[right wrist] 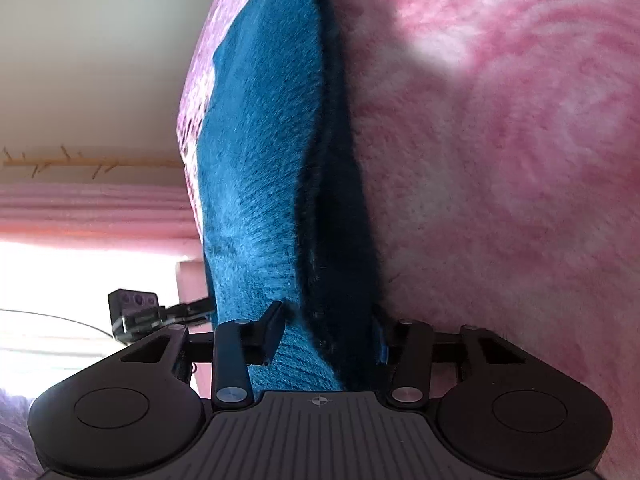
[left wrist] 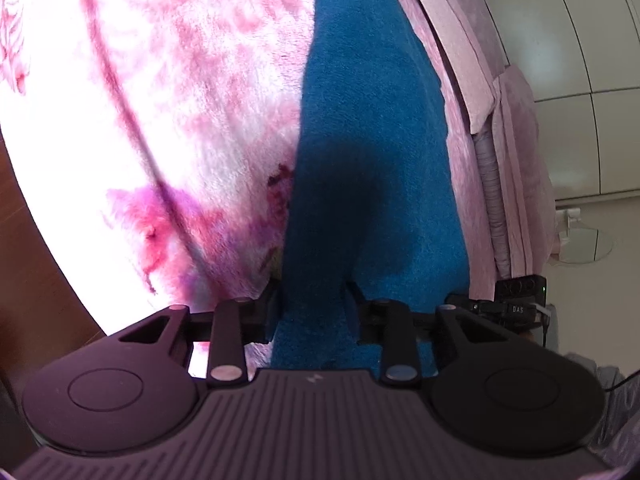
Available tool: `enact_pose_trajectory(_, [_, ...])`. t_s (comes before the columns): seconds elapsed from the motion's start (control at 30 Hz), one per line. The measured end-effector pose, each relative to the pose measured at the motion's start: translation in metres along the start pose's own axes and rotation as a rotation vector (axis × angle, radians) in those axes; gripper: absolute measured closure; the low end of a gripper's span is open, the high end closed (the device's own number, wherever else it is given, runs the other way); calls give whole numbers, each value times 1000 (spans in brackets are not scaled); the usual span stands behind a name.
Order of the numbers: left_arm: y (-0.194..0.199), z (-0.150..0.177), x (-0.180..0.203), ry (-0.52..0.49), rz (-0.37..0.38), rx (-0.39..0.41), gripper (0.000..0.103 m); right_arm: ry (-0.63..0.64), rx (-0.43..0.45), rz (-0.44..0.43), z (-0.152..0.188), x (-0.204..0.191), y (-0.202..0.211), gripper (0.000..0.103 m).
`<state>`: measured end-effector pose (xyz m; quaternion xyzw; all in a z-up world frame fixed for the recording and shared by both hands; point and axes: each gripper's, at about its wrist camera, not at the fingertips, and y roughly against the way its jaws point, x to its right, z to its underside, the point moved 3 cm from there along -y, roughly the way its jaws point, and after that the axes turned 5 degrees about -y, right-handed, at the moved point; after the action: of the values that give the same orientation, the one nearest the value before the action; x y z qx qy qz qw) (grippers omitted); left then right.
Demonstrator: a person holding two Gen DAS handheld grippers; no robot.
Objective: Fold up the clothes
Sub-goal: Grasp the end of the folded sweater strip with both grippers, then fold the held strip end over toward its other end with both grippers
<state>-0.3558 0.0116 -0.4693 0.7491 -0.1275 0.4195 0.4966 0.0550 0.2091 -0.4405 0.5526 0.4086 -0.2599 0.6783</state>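
A fuzzy blue garment [left wrist: 372,152] lies stretched over a pink and white fleece blanket [left wrist: 180,92]. My left gripper [left wrist: 314,308] is shut on its near edge, with blue cloth bunched between the jaws. In the right wrist view the same blue garment [right wrist: 260,184] shows doubled, with a dark fold line down its middle. My right gripper [right wrist: 330,328] is shut on that edge, and the cloth hides most of the right finger. The pink blanket [right wrist: 500,160] fills the right side.
A lilac bed sheet and mattress edge [left wrist: 492,120] run along the right of the left view, with white wardrobe doors [left wrist: 580,80] behind. The other gripper's camera [left wrist: 520,300] shows at the right. A bright window with a pink curtain [right wrist: 88,208] is at left in the right view.
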Motion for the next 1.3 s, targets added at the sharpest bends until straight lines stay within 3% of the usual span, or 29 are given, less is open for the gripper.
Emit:
enact_pose_trajectory(0.07, [-4,5,0,0,31,-33,77,15,-11,-2,2,-1,-2,57])
enact_pose_trajectory(0.2, [-7,9,-4,7,35,-43,93,-34,-27,-24,10,7,-2,78])
enact_pose_trajectory(0.37, [9,6,11,-27,71,-20,96,-55,-5,-41,9,3,3,84])
enact_pose_trajectory(0.53, [40,-5,41,-33,148,58,96,-85,48,-122,6,-20,34,86])
enact_pose_trajectory(0.7, [72,-38,75,-2,244,208,96,-145,117,-223,-5,-52,61,87])
enact_pose_trajectory(0.8, [80,-71,93,9,290,289,96,-178,172,-281,-29,-72,74,87])
enact_pose_trajectory(0.97, [67,-147,106,44,321,335,96,-259,263,-321,-85,-98,82,87])
enact_pose_trajectory(1.1, [18,-206,79,233,282,300,95,-453,307,-276,-149,-93,67,87])
enact_pose_trajectory(1.23, [-34,-251,35,443,221,238,93,-651,300,-152,-215,-65,30,87])
enact_pose_trajectory(1.3, [-47,-266,18,502,227,223,89,-724,312,-120,-238,-46,8,71])
